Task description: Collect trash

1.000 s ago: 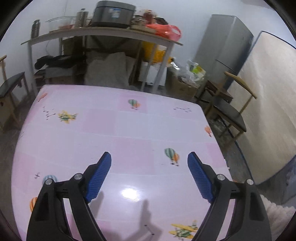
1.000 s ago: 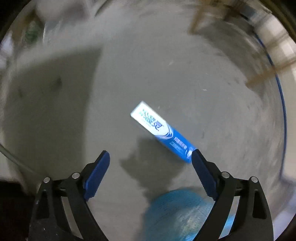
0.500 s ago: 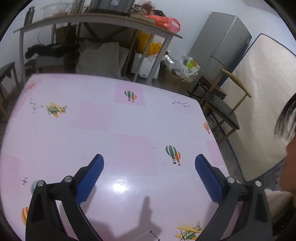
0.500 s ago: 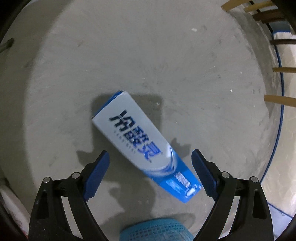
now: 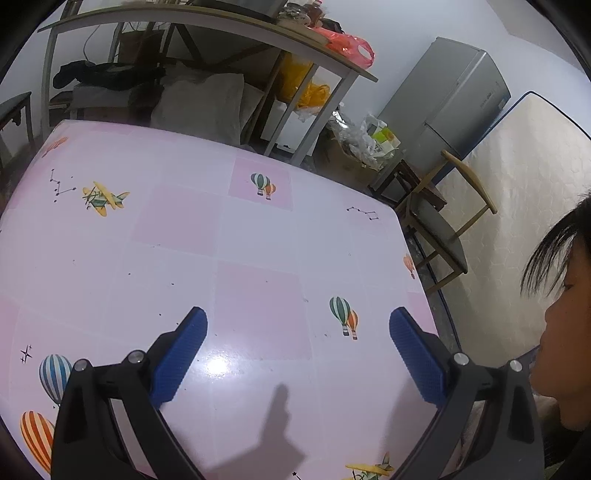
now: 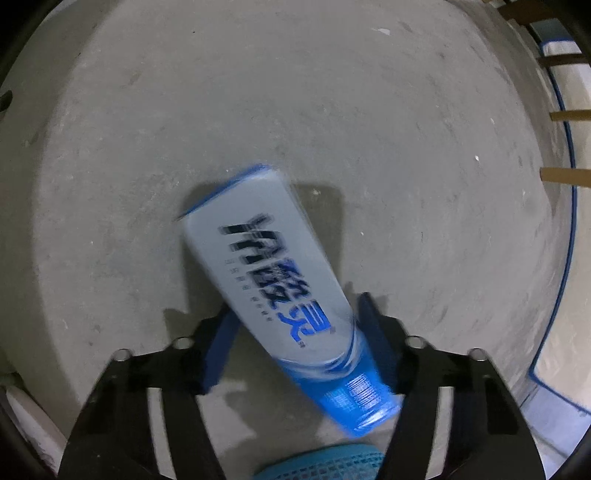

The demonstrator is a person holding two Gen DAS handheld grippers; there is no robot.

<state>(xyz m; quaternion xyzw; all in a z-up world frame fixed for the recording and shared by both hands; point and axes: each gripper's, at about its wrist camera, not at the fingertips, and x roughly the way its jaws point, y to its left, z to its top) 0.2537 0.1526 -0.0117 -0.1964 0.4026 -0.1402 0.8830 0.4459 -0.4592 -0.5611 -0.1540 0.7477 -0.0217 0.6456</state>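
Note:
A blue and white toothpaste box [image 6: 280,291] with dark lettering lies on the grey concrete floor [image 6: 258,110]. My right gripper [image 6: 295,317] straddles its lower half; both blue pads press against its sides, so the jaws are shut on it. The box image is motion-blurred. My left gripper [image 5: 297,339] is open and empty, held above a pink patterned tabletop [image 5: 184,229].
A blue mesh basket [image 6: 321,463] shows at the bottom edge of the right wrist view. Beyond the table stand a cluttered shelf [image 5: 207,22], a grey fridge [image 5: 454,107], a wooden chair [image 5: 439,225] and a mattress [image 5: 528,177]. A person's face [image 5: 569,332] is at right.
My right gripper has come down over the toothpaste box and its jaws have closed from wide open onto it. My left gripper has stayed open over the table, the view shifting slightly.

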